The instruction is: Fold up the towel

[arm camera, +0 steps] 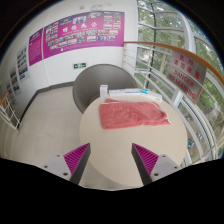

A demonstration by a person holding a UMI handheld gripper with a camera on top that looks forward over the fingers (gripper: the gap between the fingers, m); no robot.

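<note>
A pink towel (135, 115) lies spread flat on a round cream table (110, 145), on its far right part. My gripper (112, 160) hovers above the near part of the table, well short of the towel. Its two fingers with magenta pads (150, 160) stand wide apart and hold nothing.
A white box (128, 92) and a small bottle (103, 90) sit at the table's far edge. A grey chair (95, 85) stands behind the table. Windows run along the right, a poster wall at the back, open floor to the left.
</note>
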